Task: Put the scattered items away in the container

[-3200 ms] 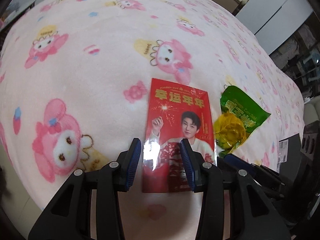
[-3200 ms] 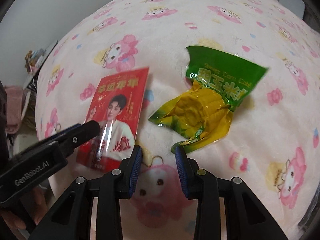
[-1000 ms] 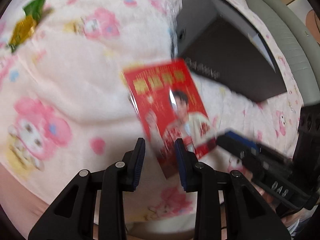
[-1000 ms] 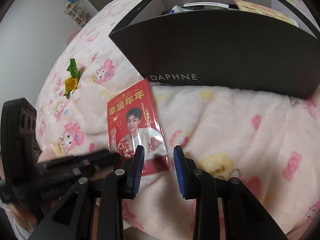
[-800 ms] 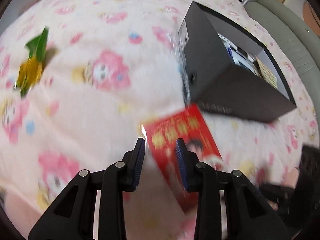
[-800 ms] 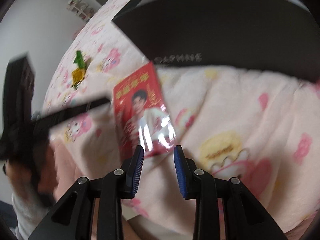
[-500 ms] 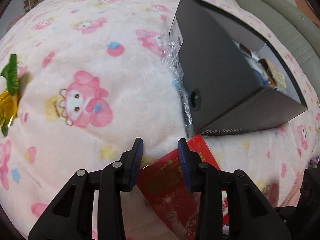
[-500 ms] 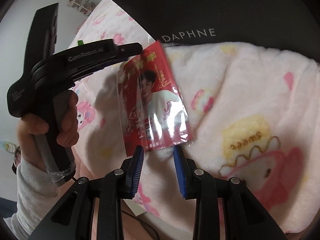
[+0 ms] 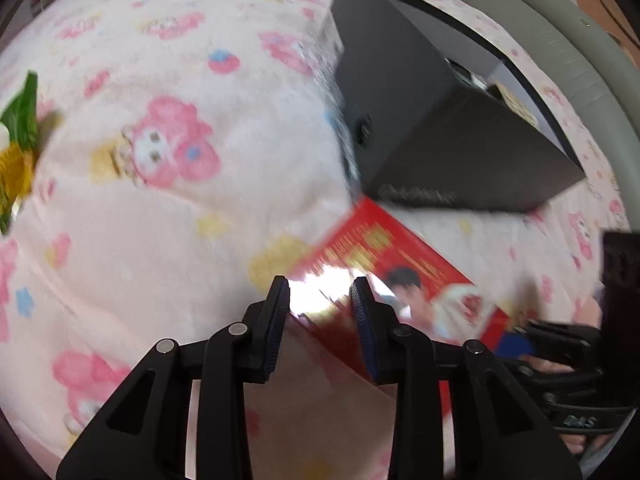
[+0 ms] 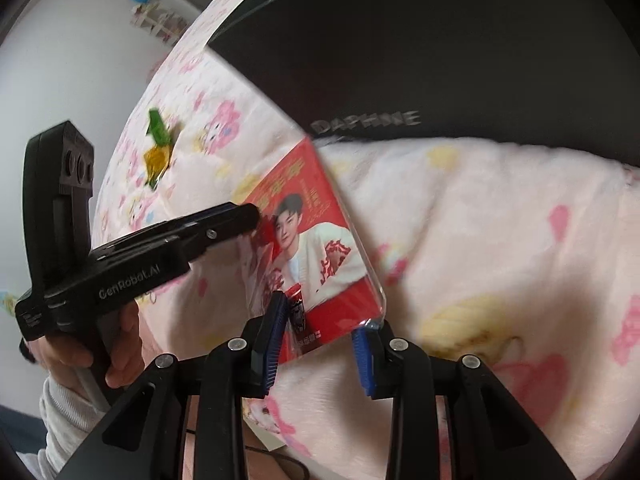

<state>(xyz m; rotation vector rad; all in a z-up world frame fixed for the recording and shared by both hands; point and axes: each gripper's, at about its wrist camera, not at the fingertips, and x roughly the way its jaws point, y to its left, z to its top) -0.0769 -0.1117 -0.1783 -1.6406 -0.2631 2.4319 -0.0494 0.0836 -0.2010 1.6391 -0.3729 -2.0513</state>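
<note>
A red packet [image 9: 400, 264] with a printed portrait hangs tilted just above the pink blanket, in front of the black DAPHNE box [image 9: 440, 132]. My left gripper [image 9: 320, 308] is shut on the packet's left edge, its fingers a narrow gap apart; from the right wrist it shows as a black tool [image 10: 252, 216] touching that edge. The right gripper [image 10: 320, 332] is open, and the packet's [image 10: 316, 248] bottom edge lies between its blue pads. The open-topped box [image 10: 440, 60] fills the upper right. A green and yellow snack bag [image 9: 18, 148] lies far left on the blanket.
The cartoon-print blanket [image 9: 180, 220] covers a bed. A grey sofa [image 9: 560, 40] runs behind the box. A hand [image 10: 120, 344] in a light sleeve holds the left tool. The snack bag [image 10: 158, 152] lies far from the box. Several small items sit inside the box.
The left gripper has dropped from above the packet's top to its left edge. The packet now stands more tilted. The right gripper has closed in, so the bottom edge sits between its fingers.
</note>
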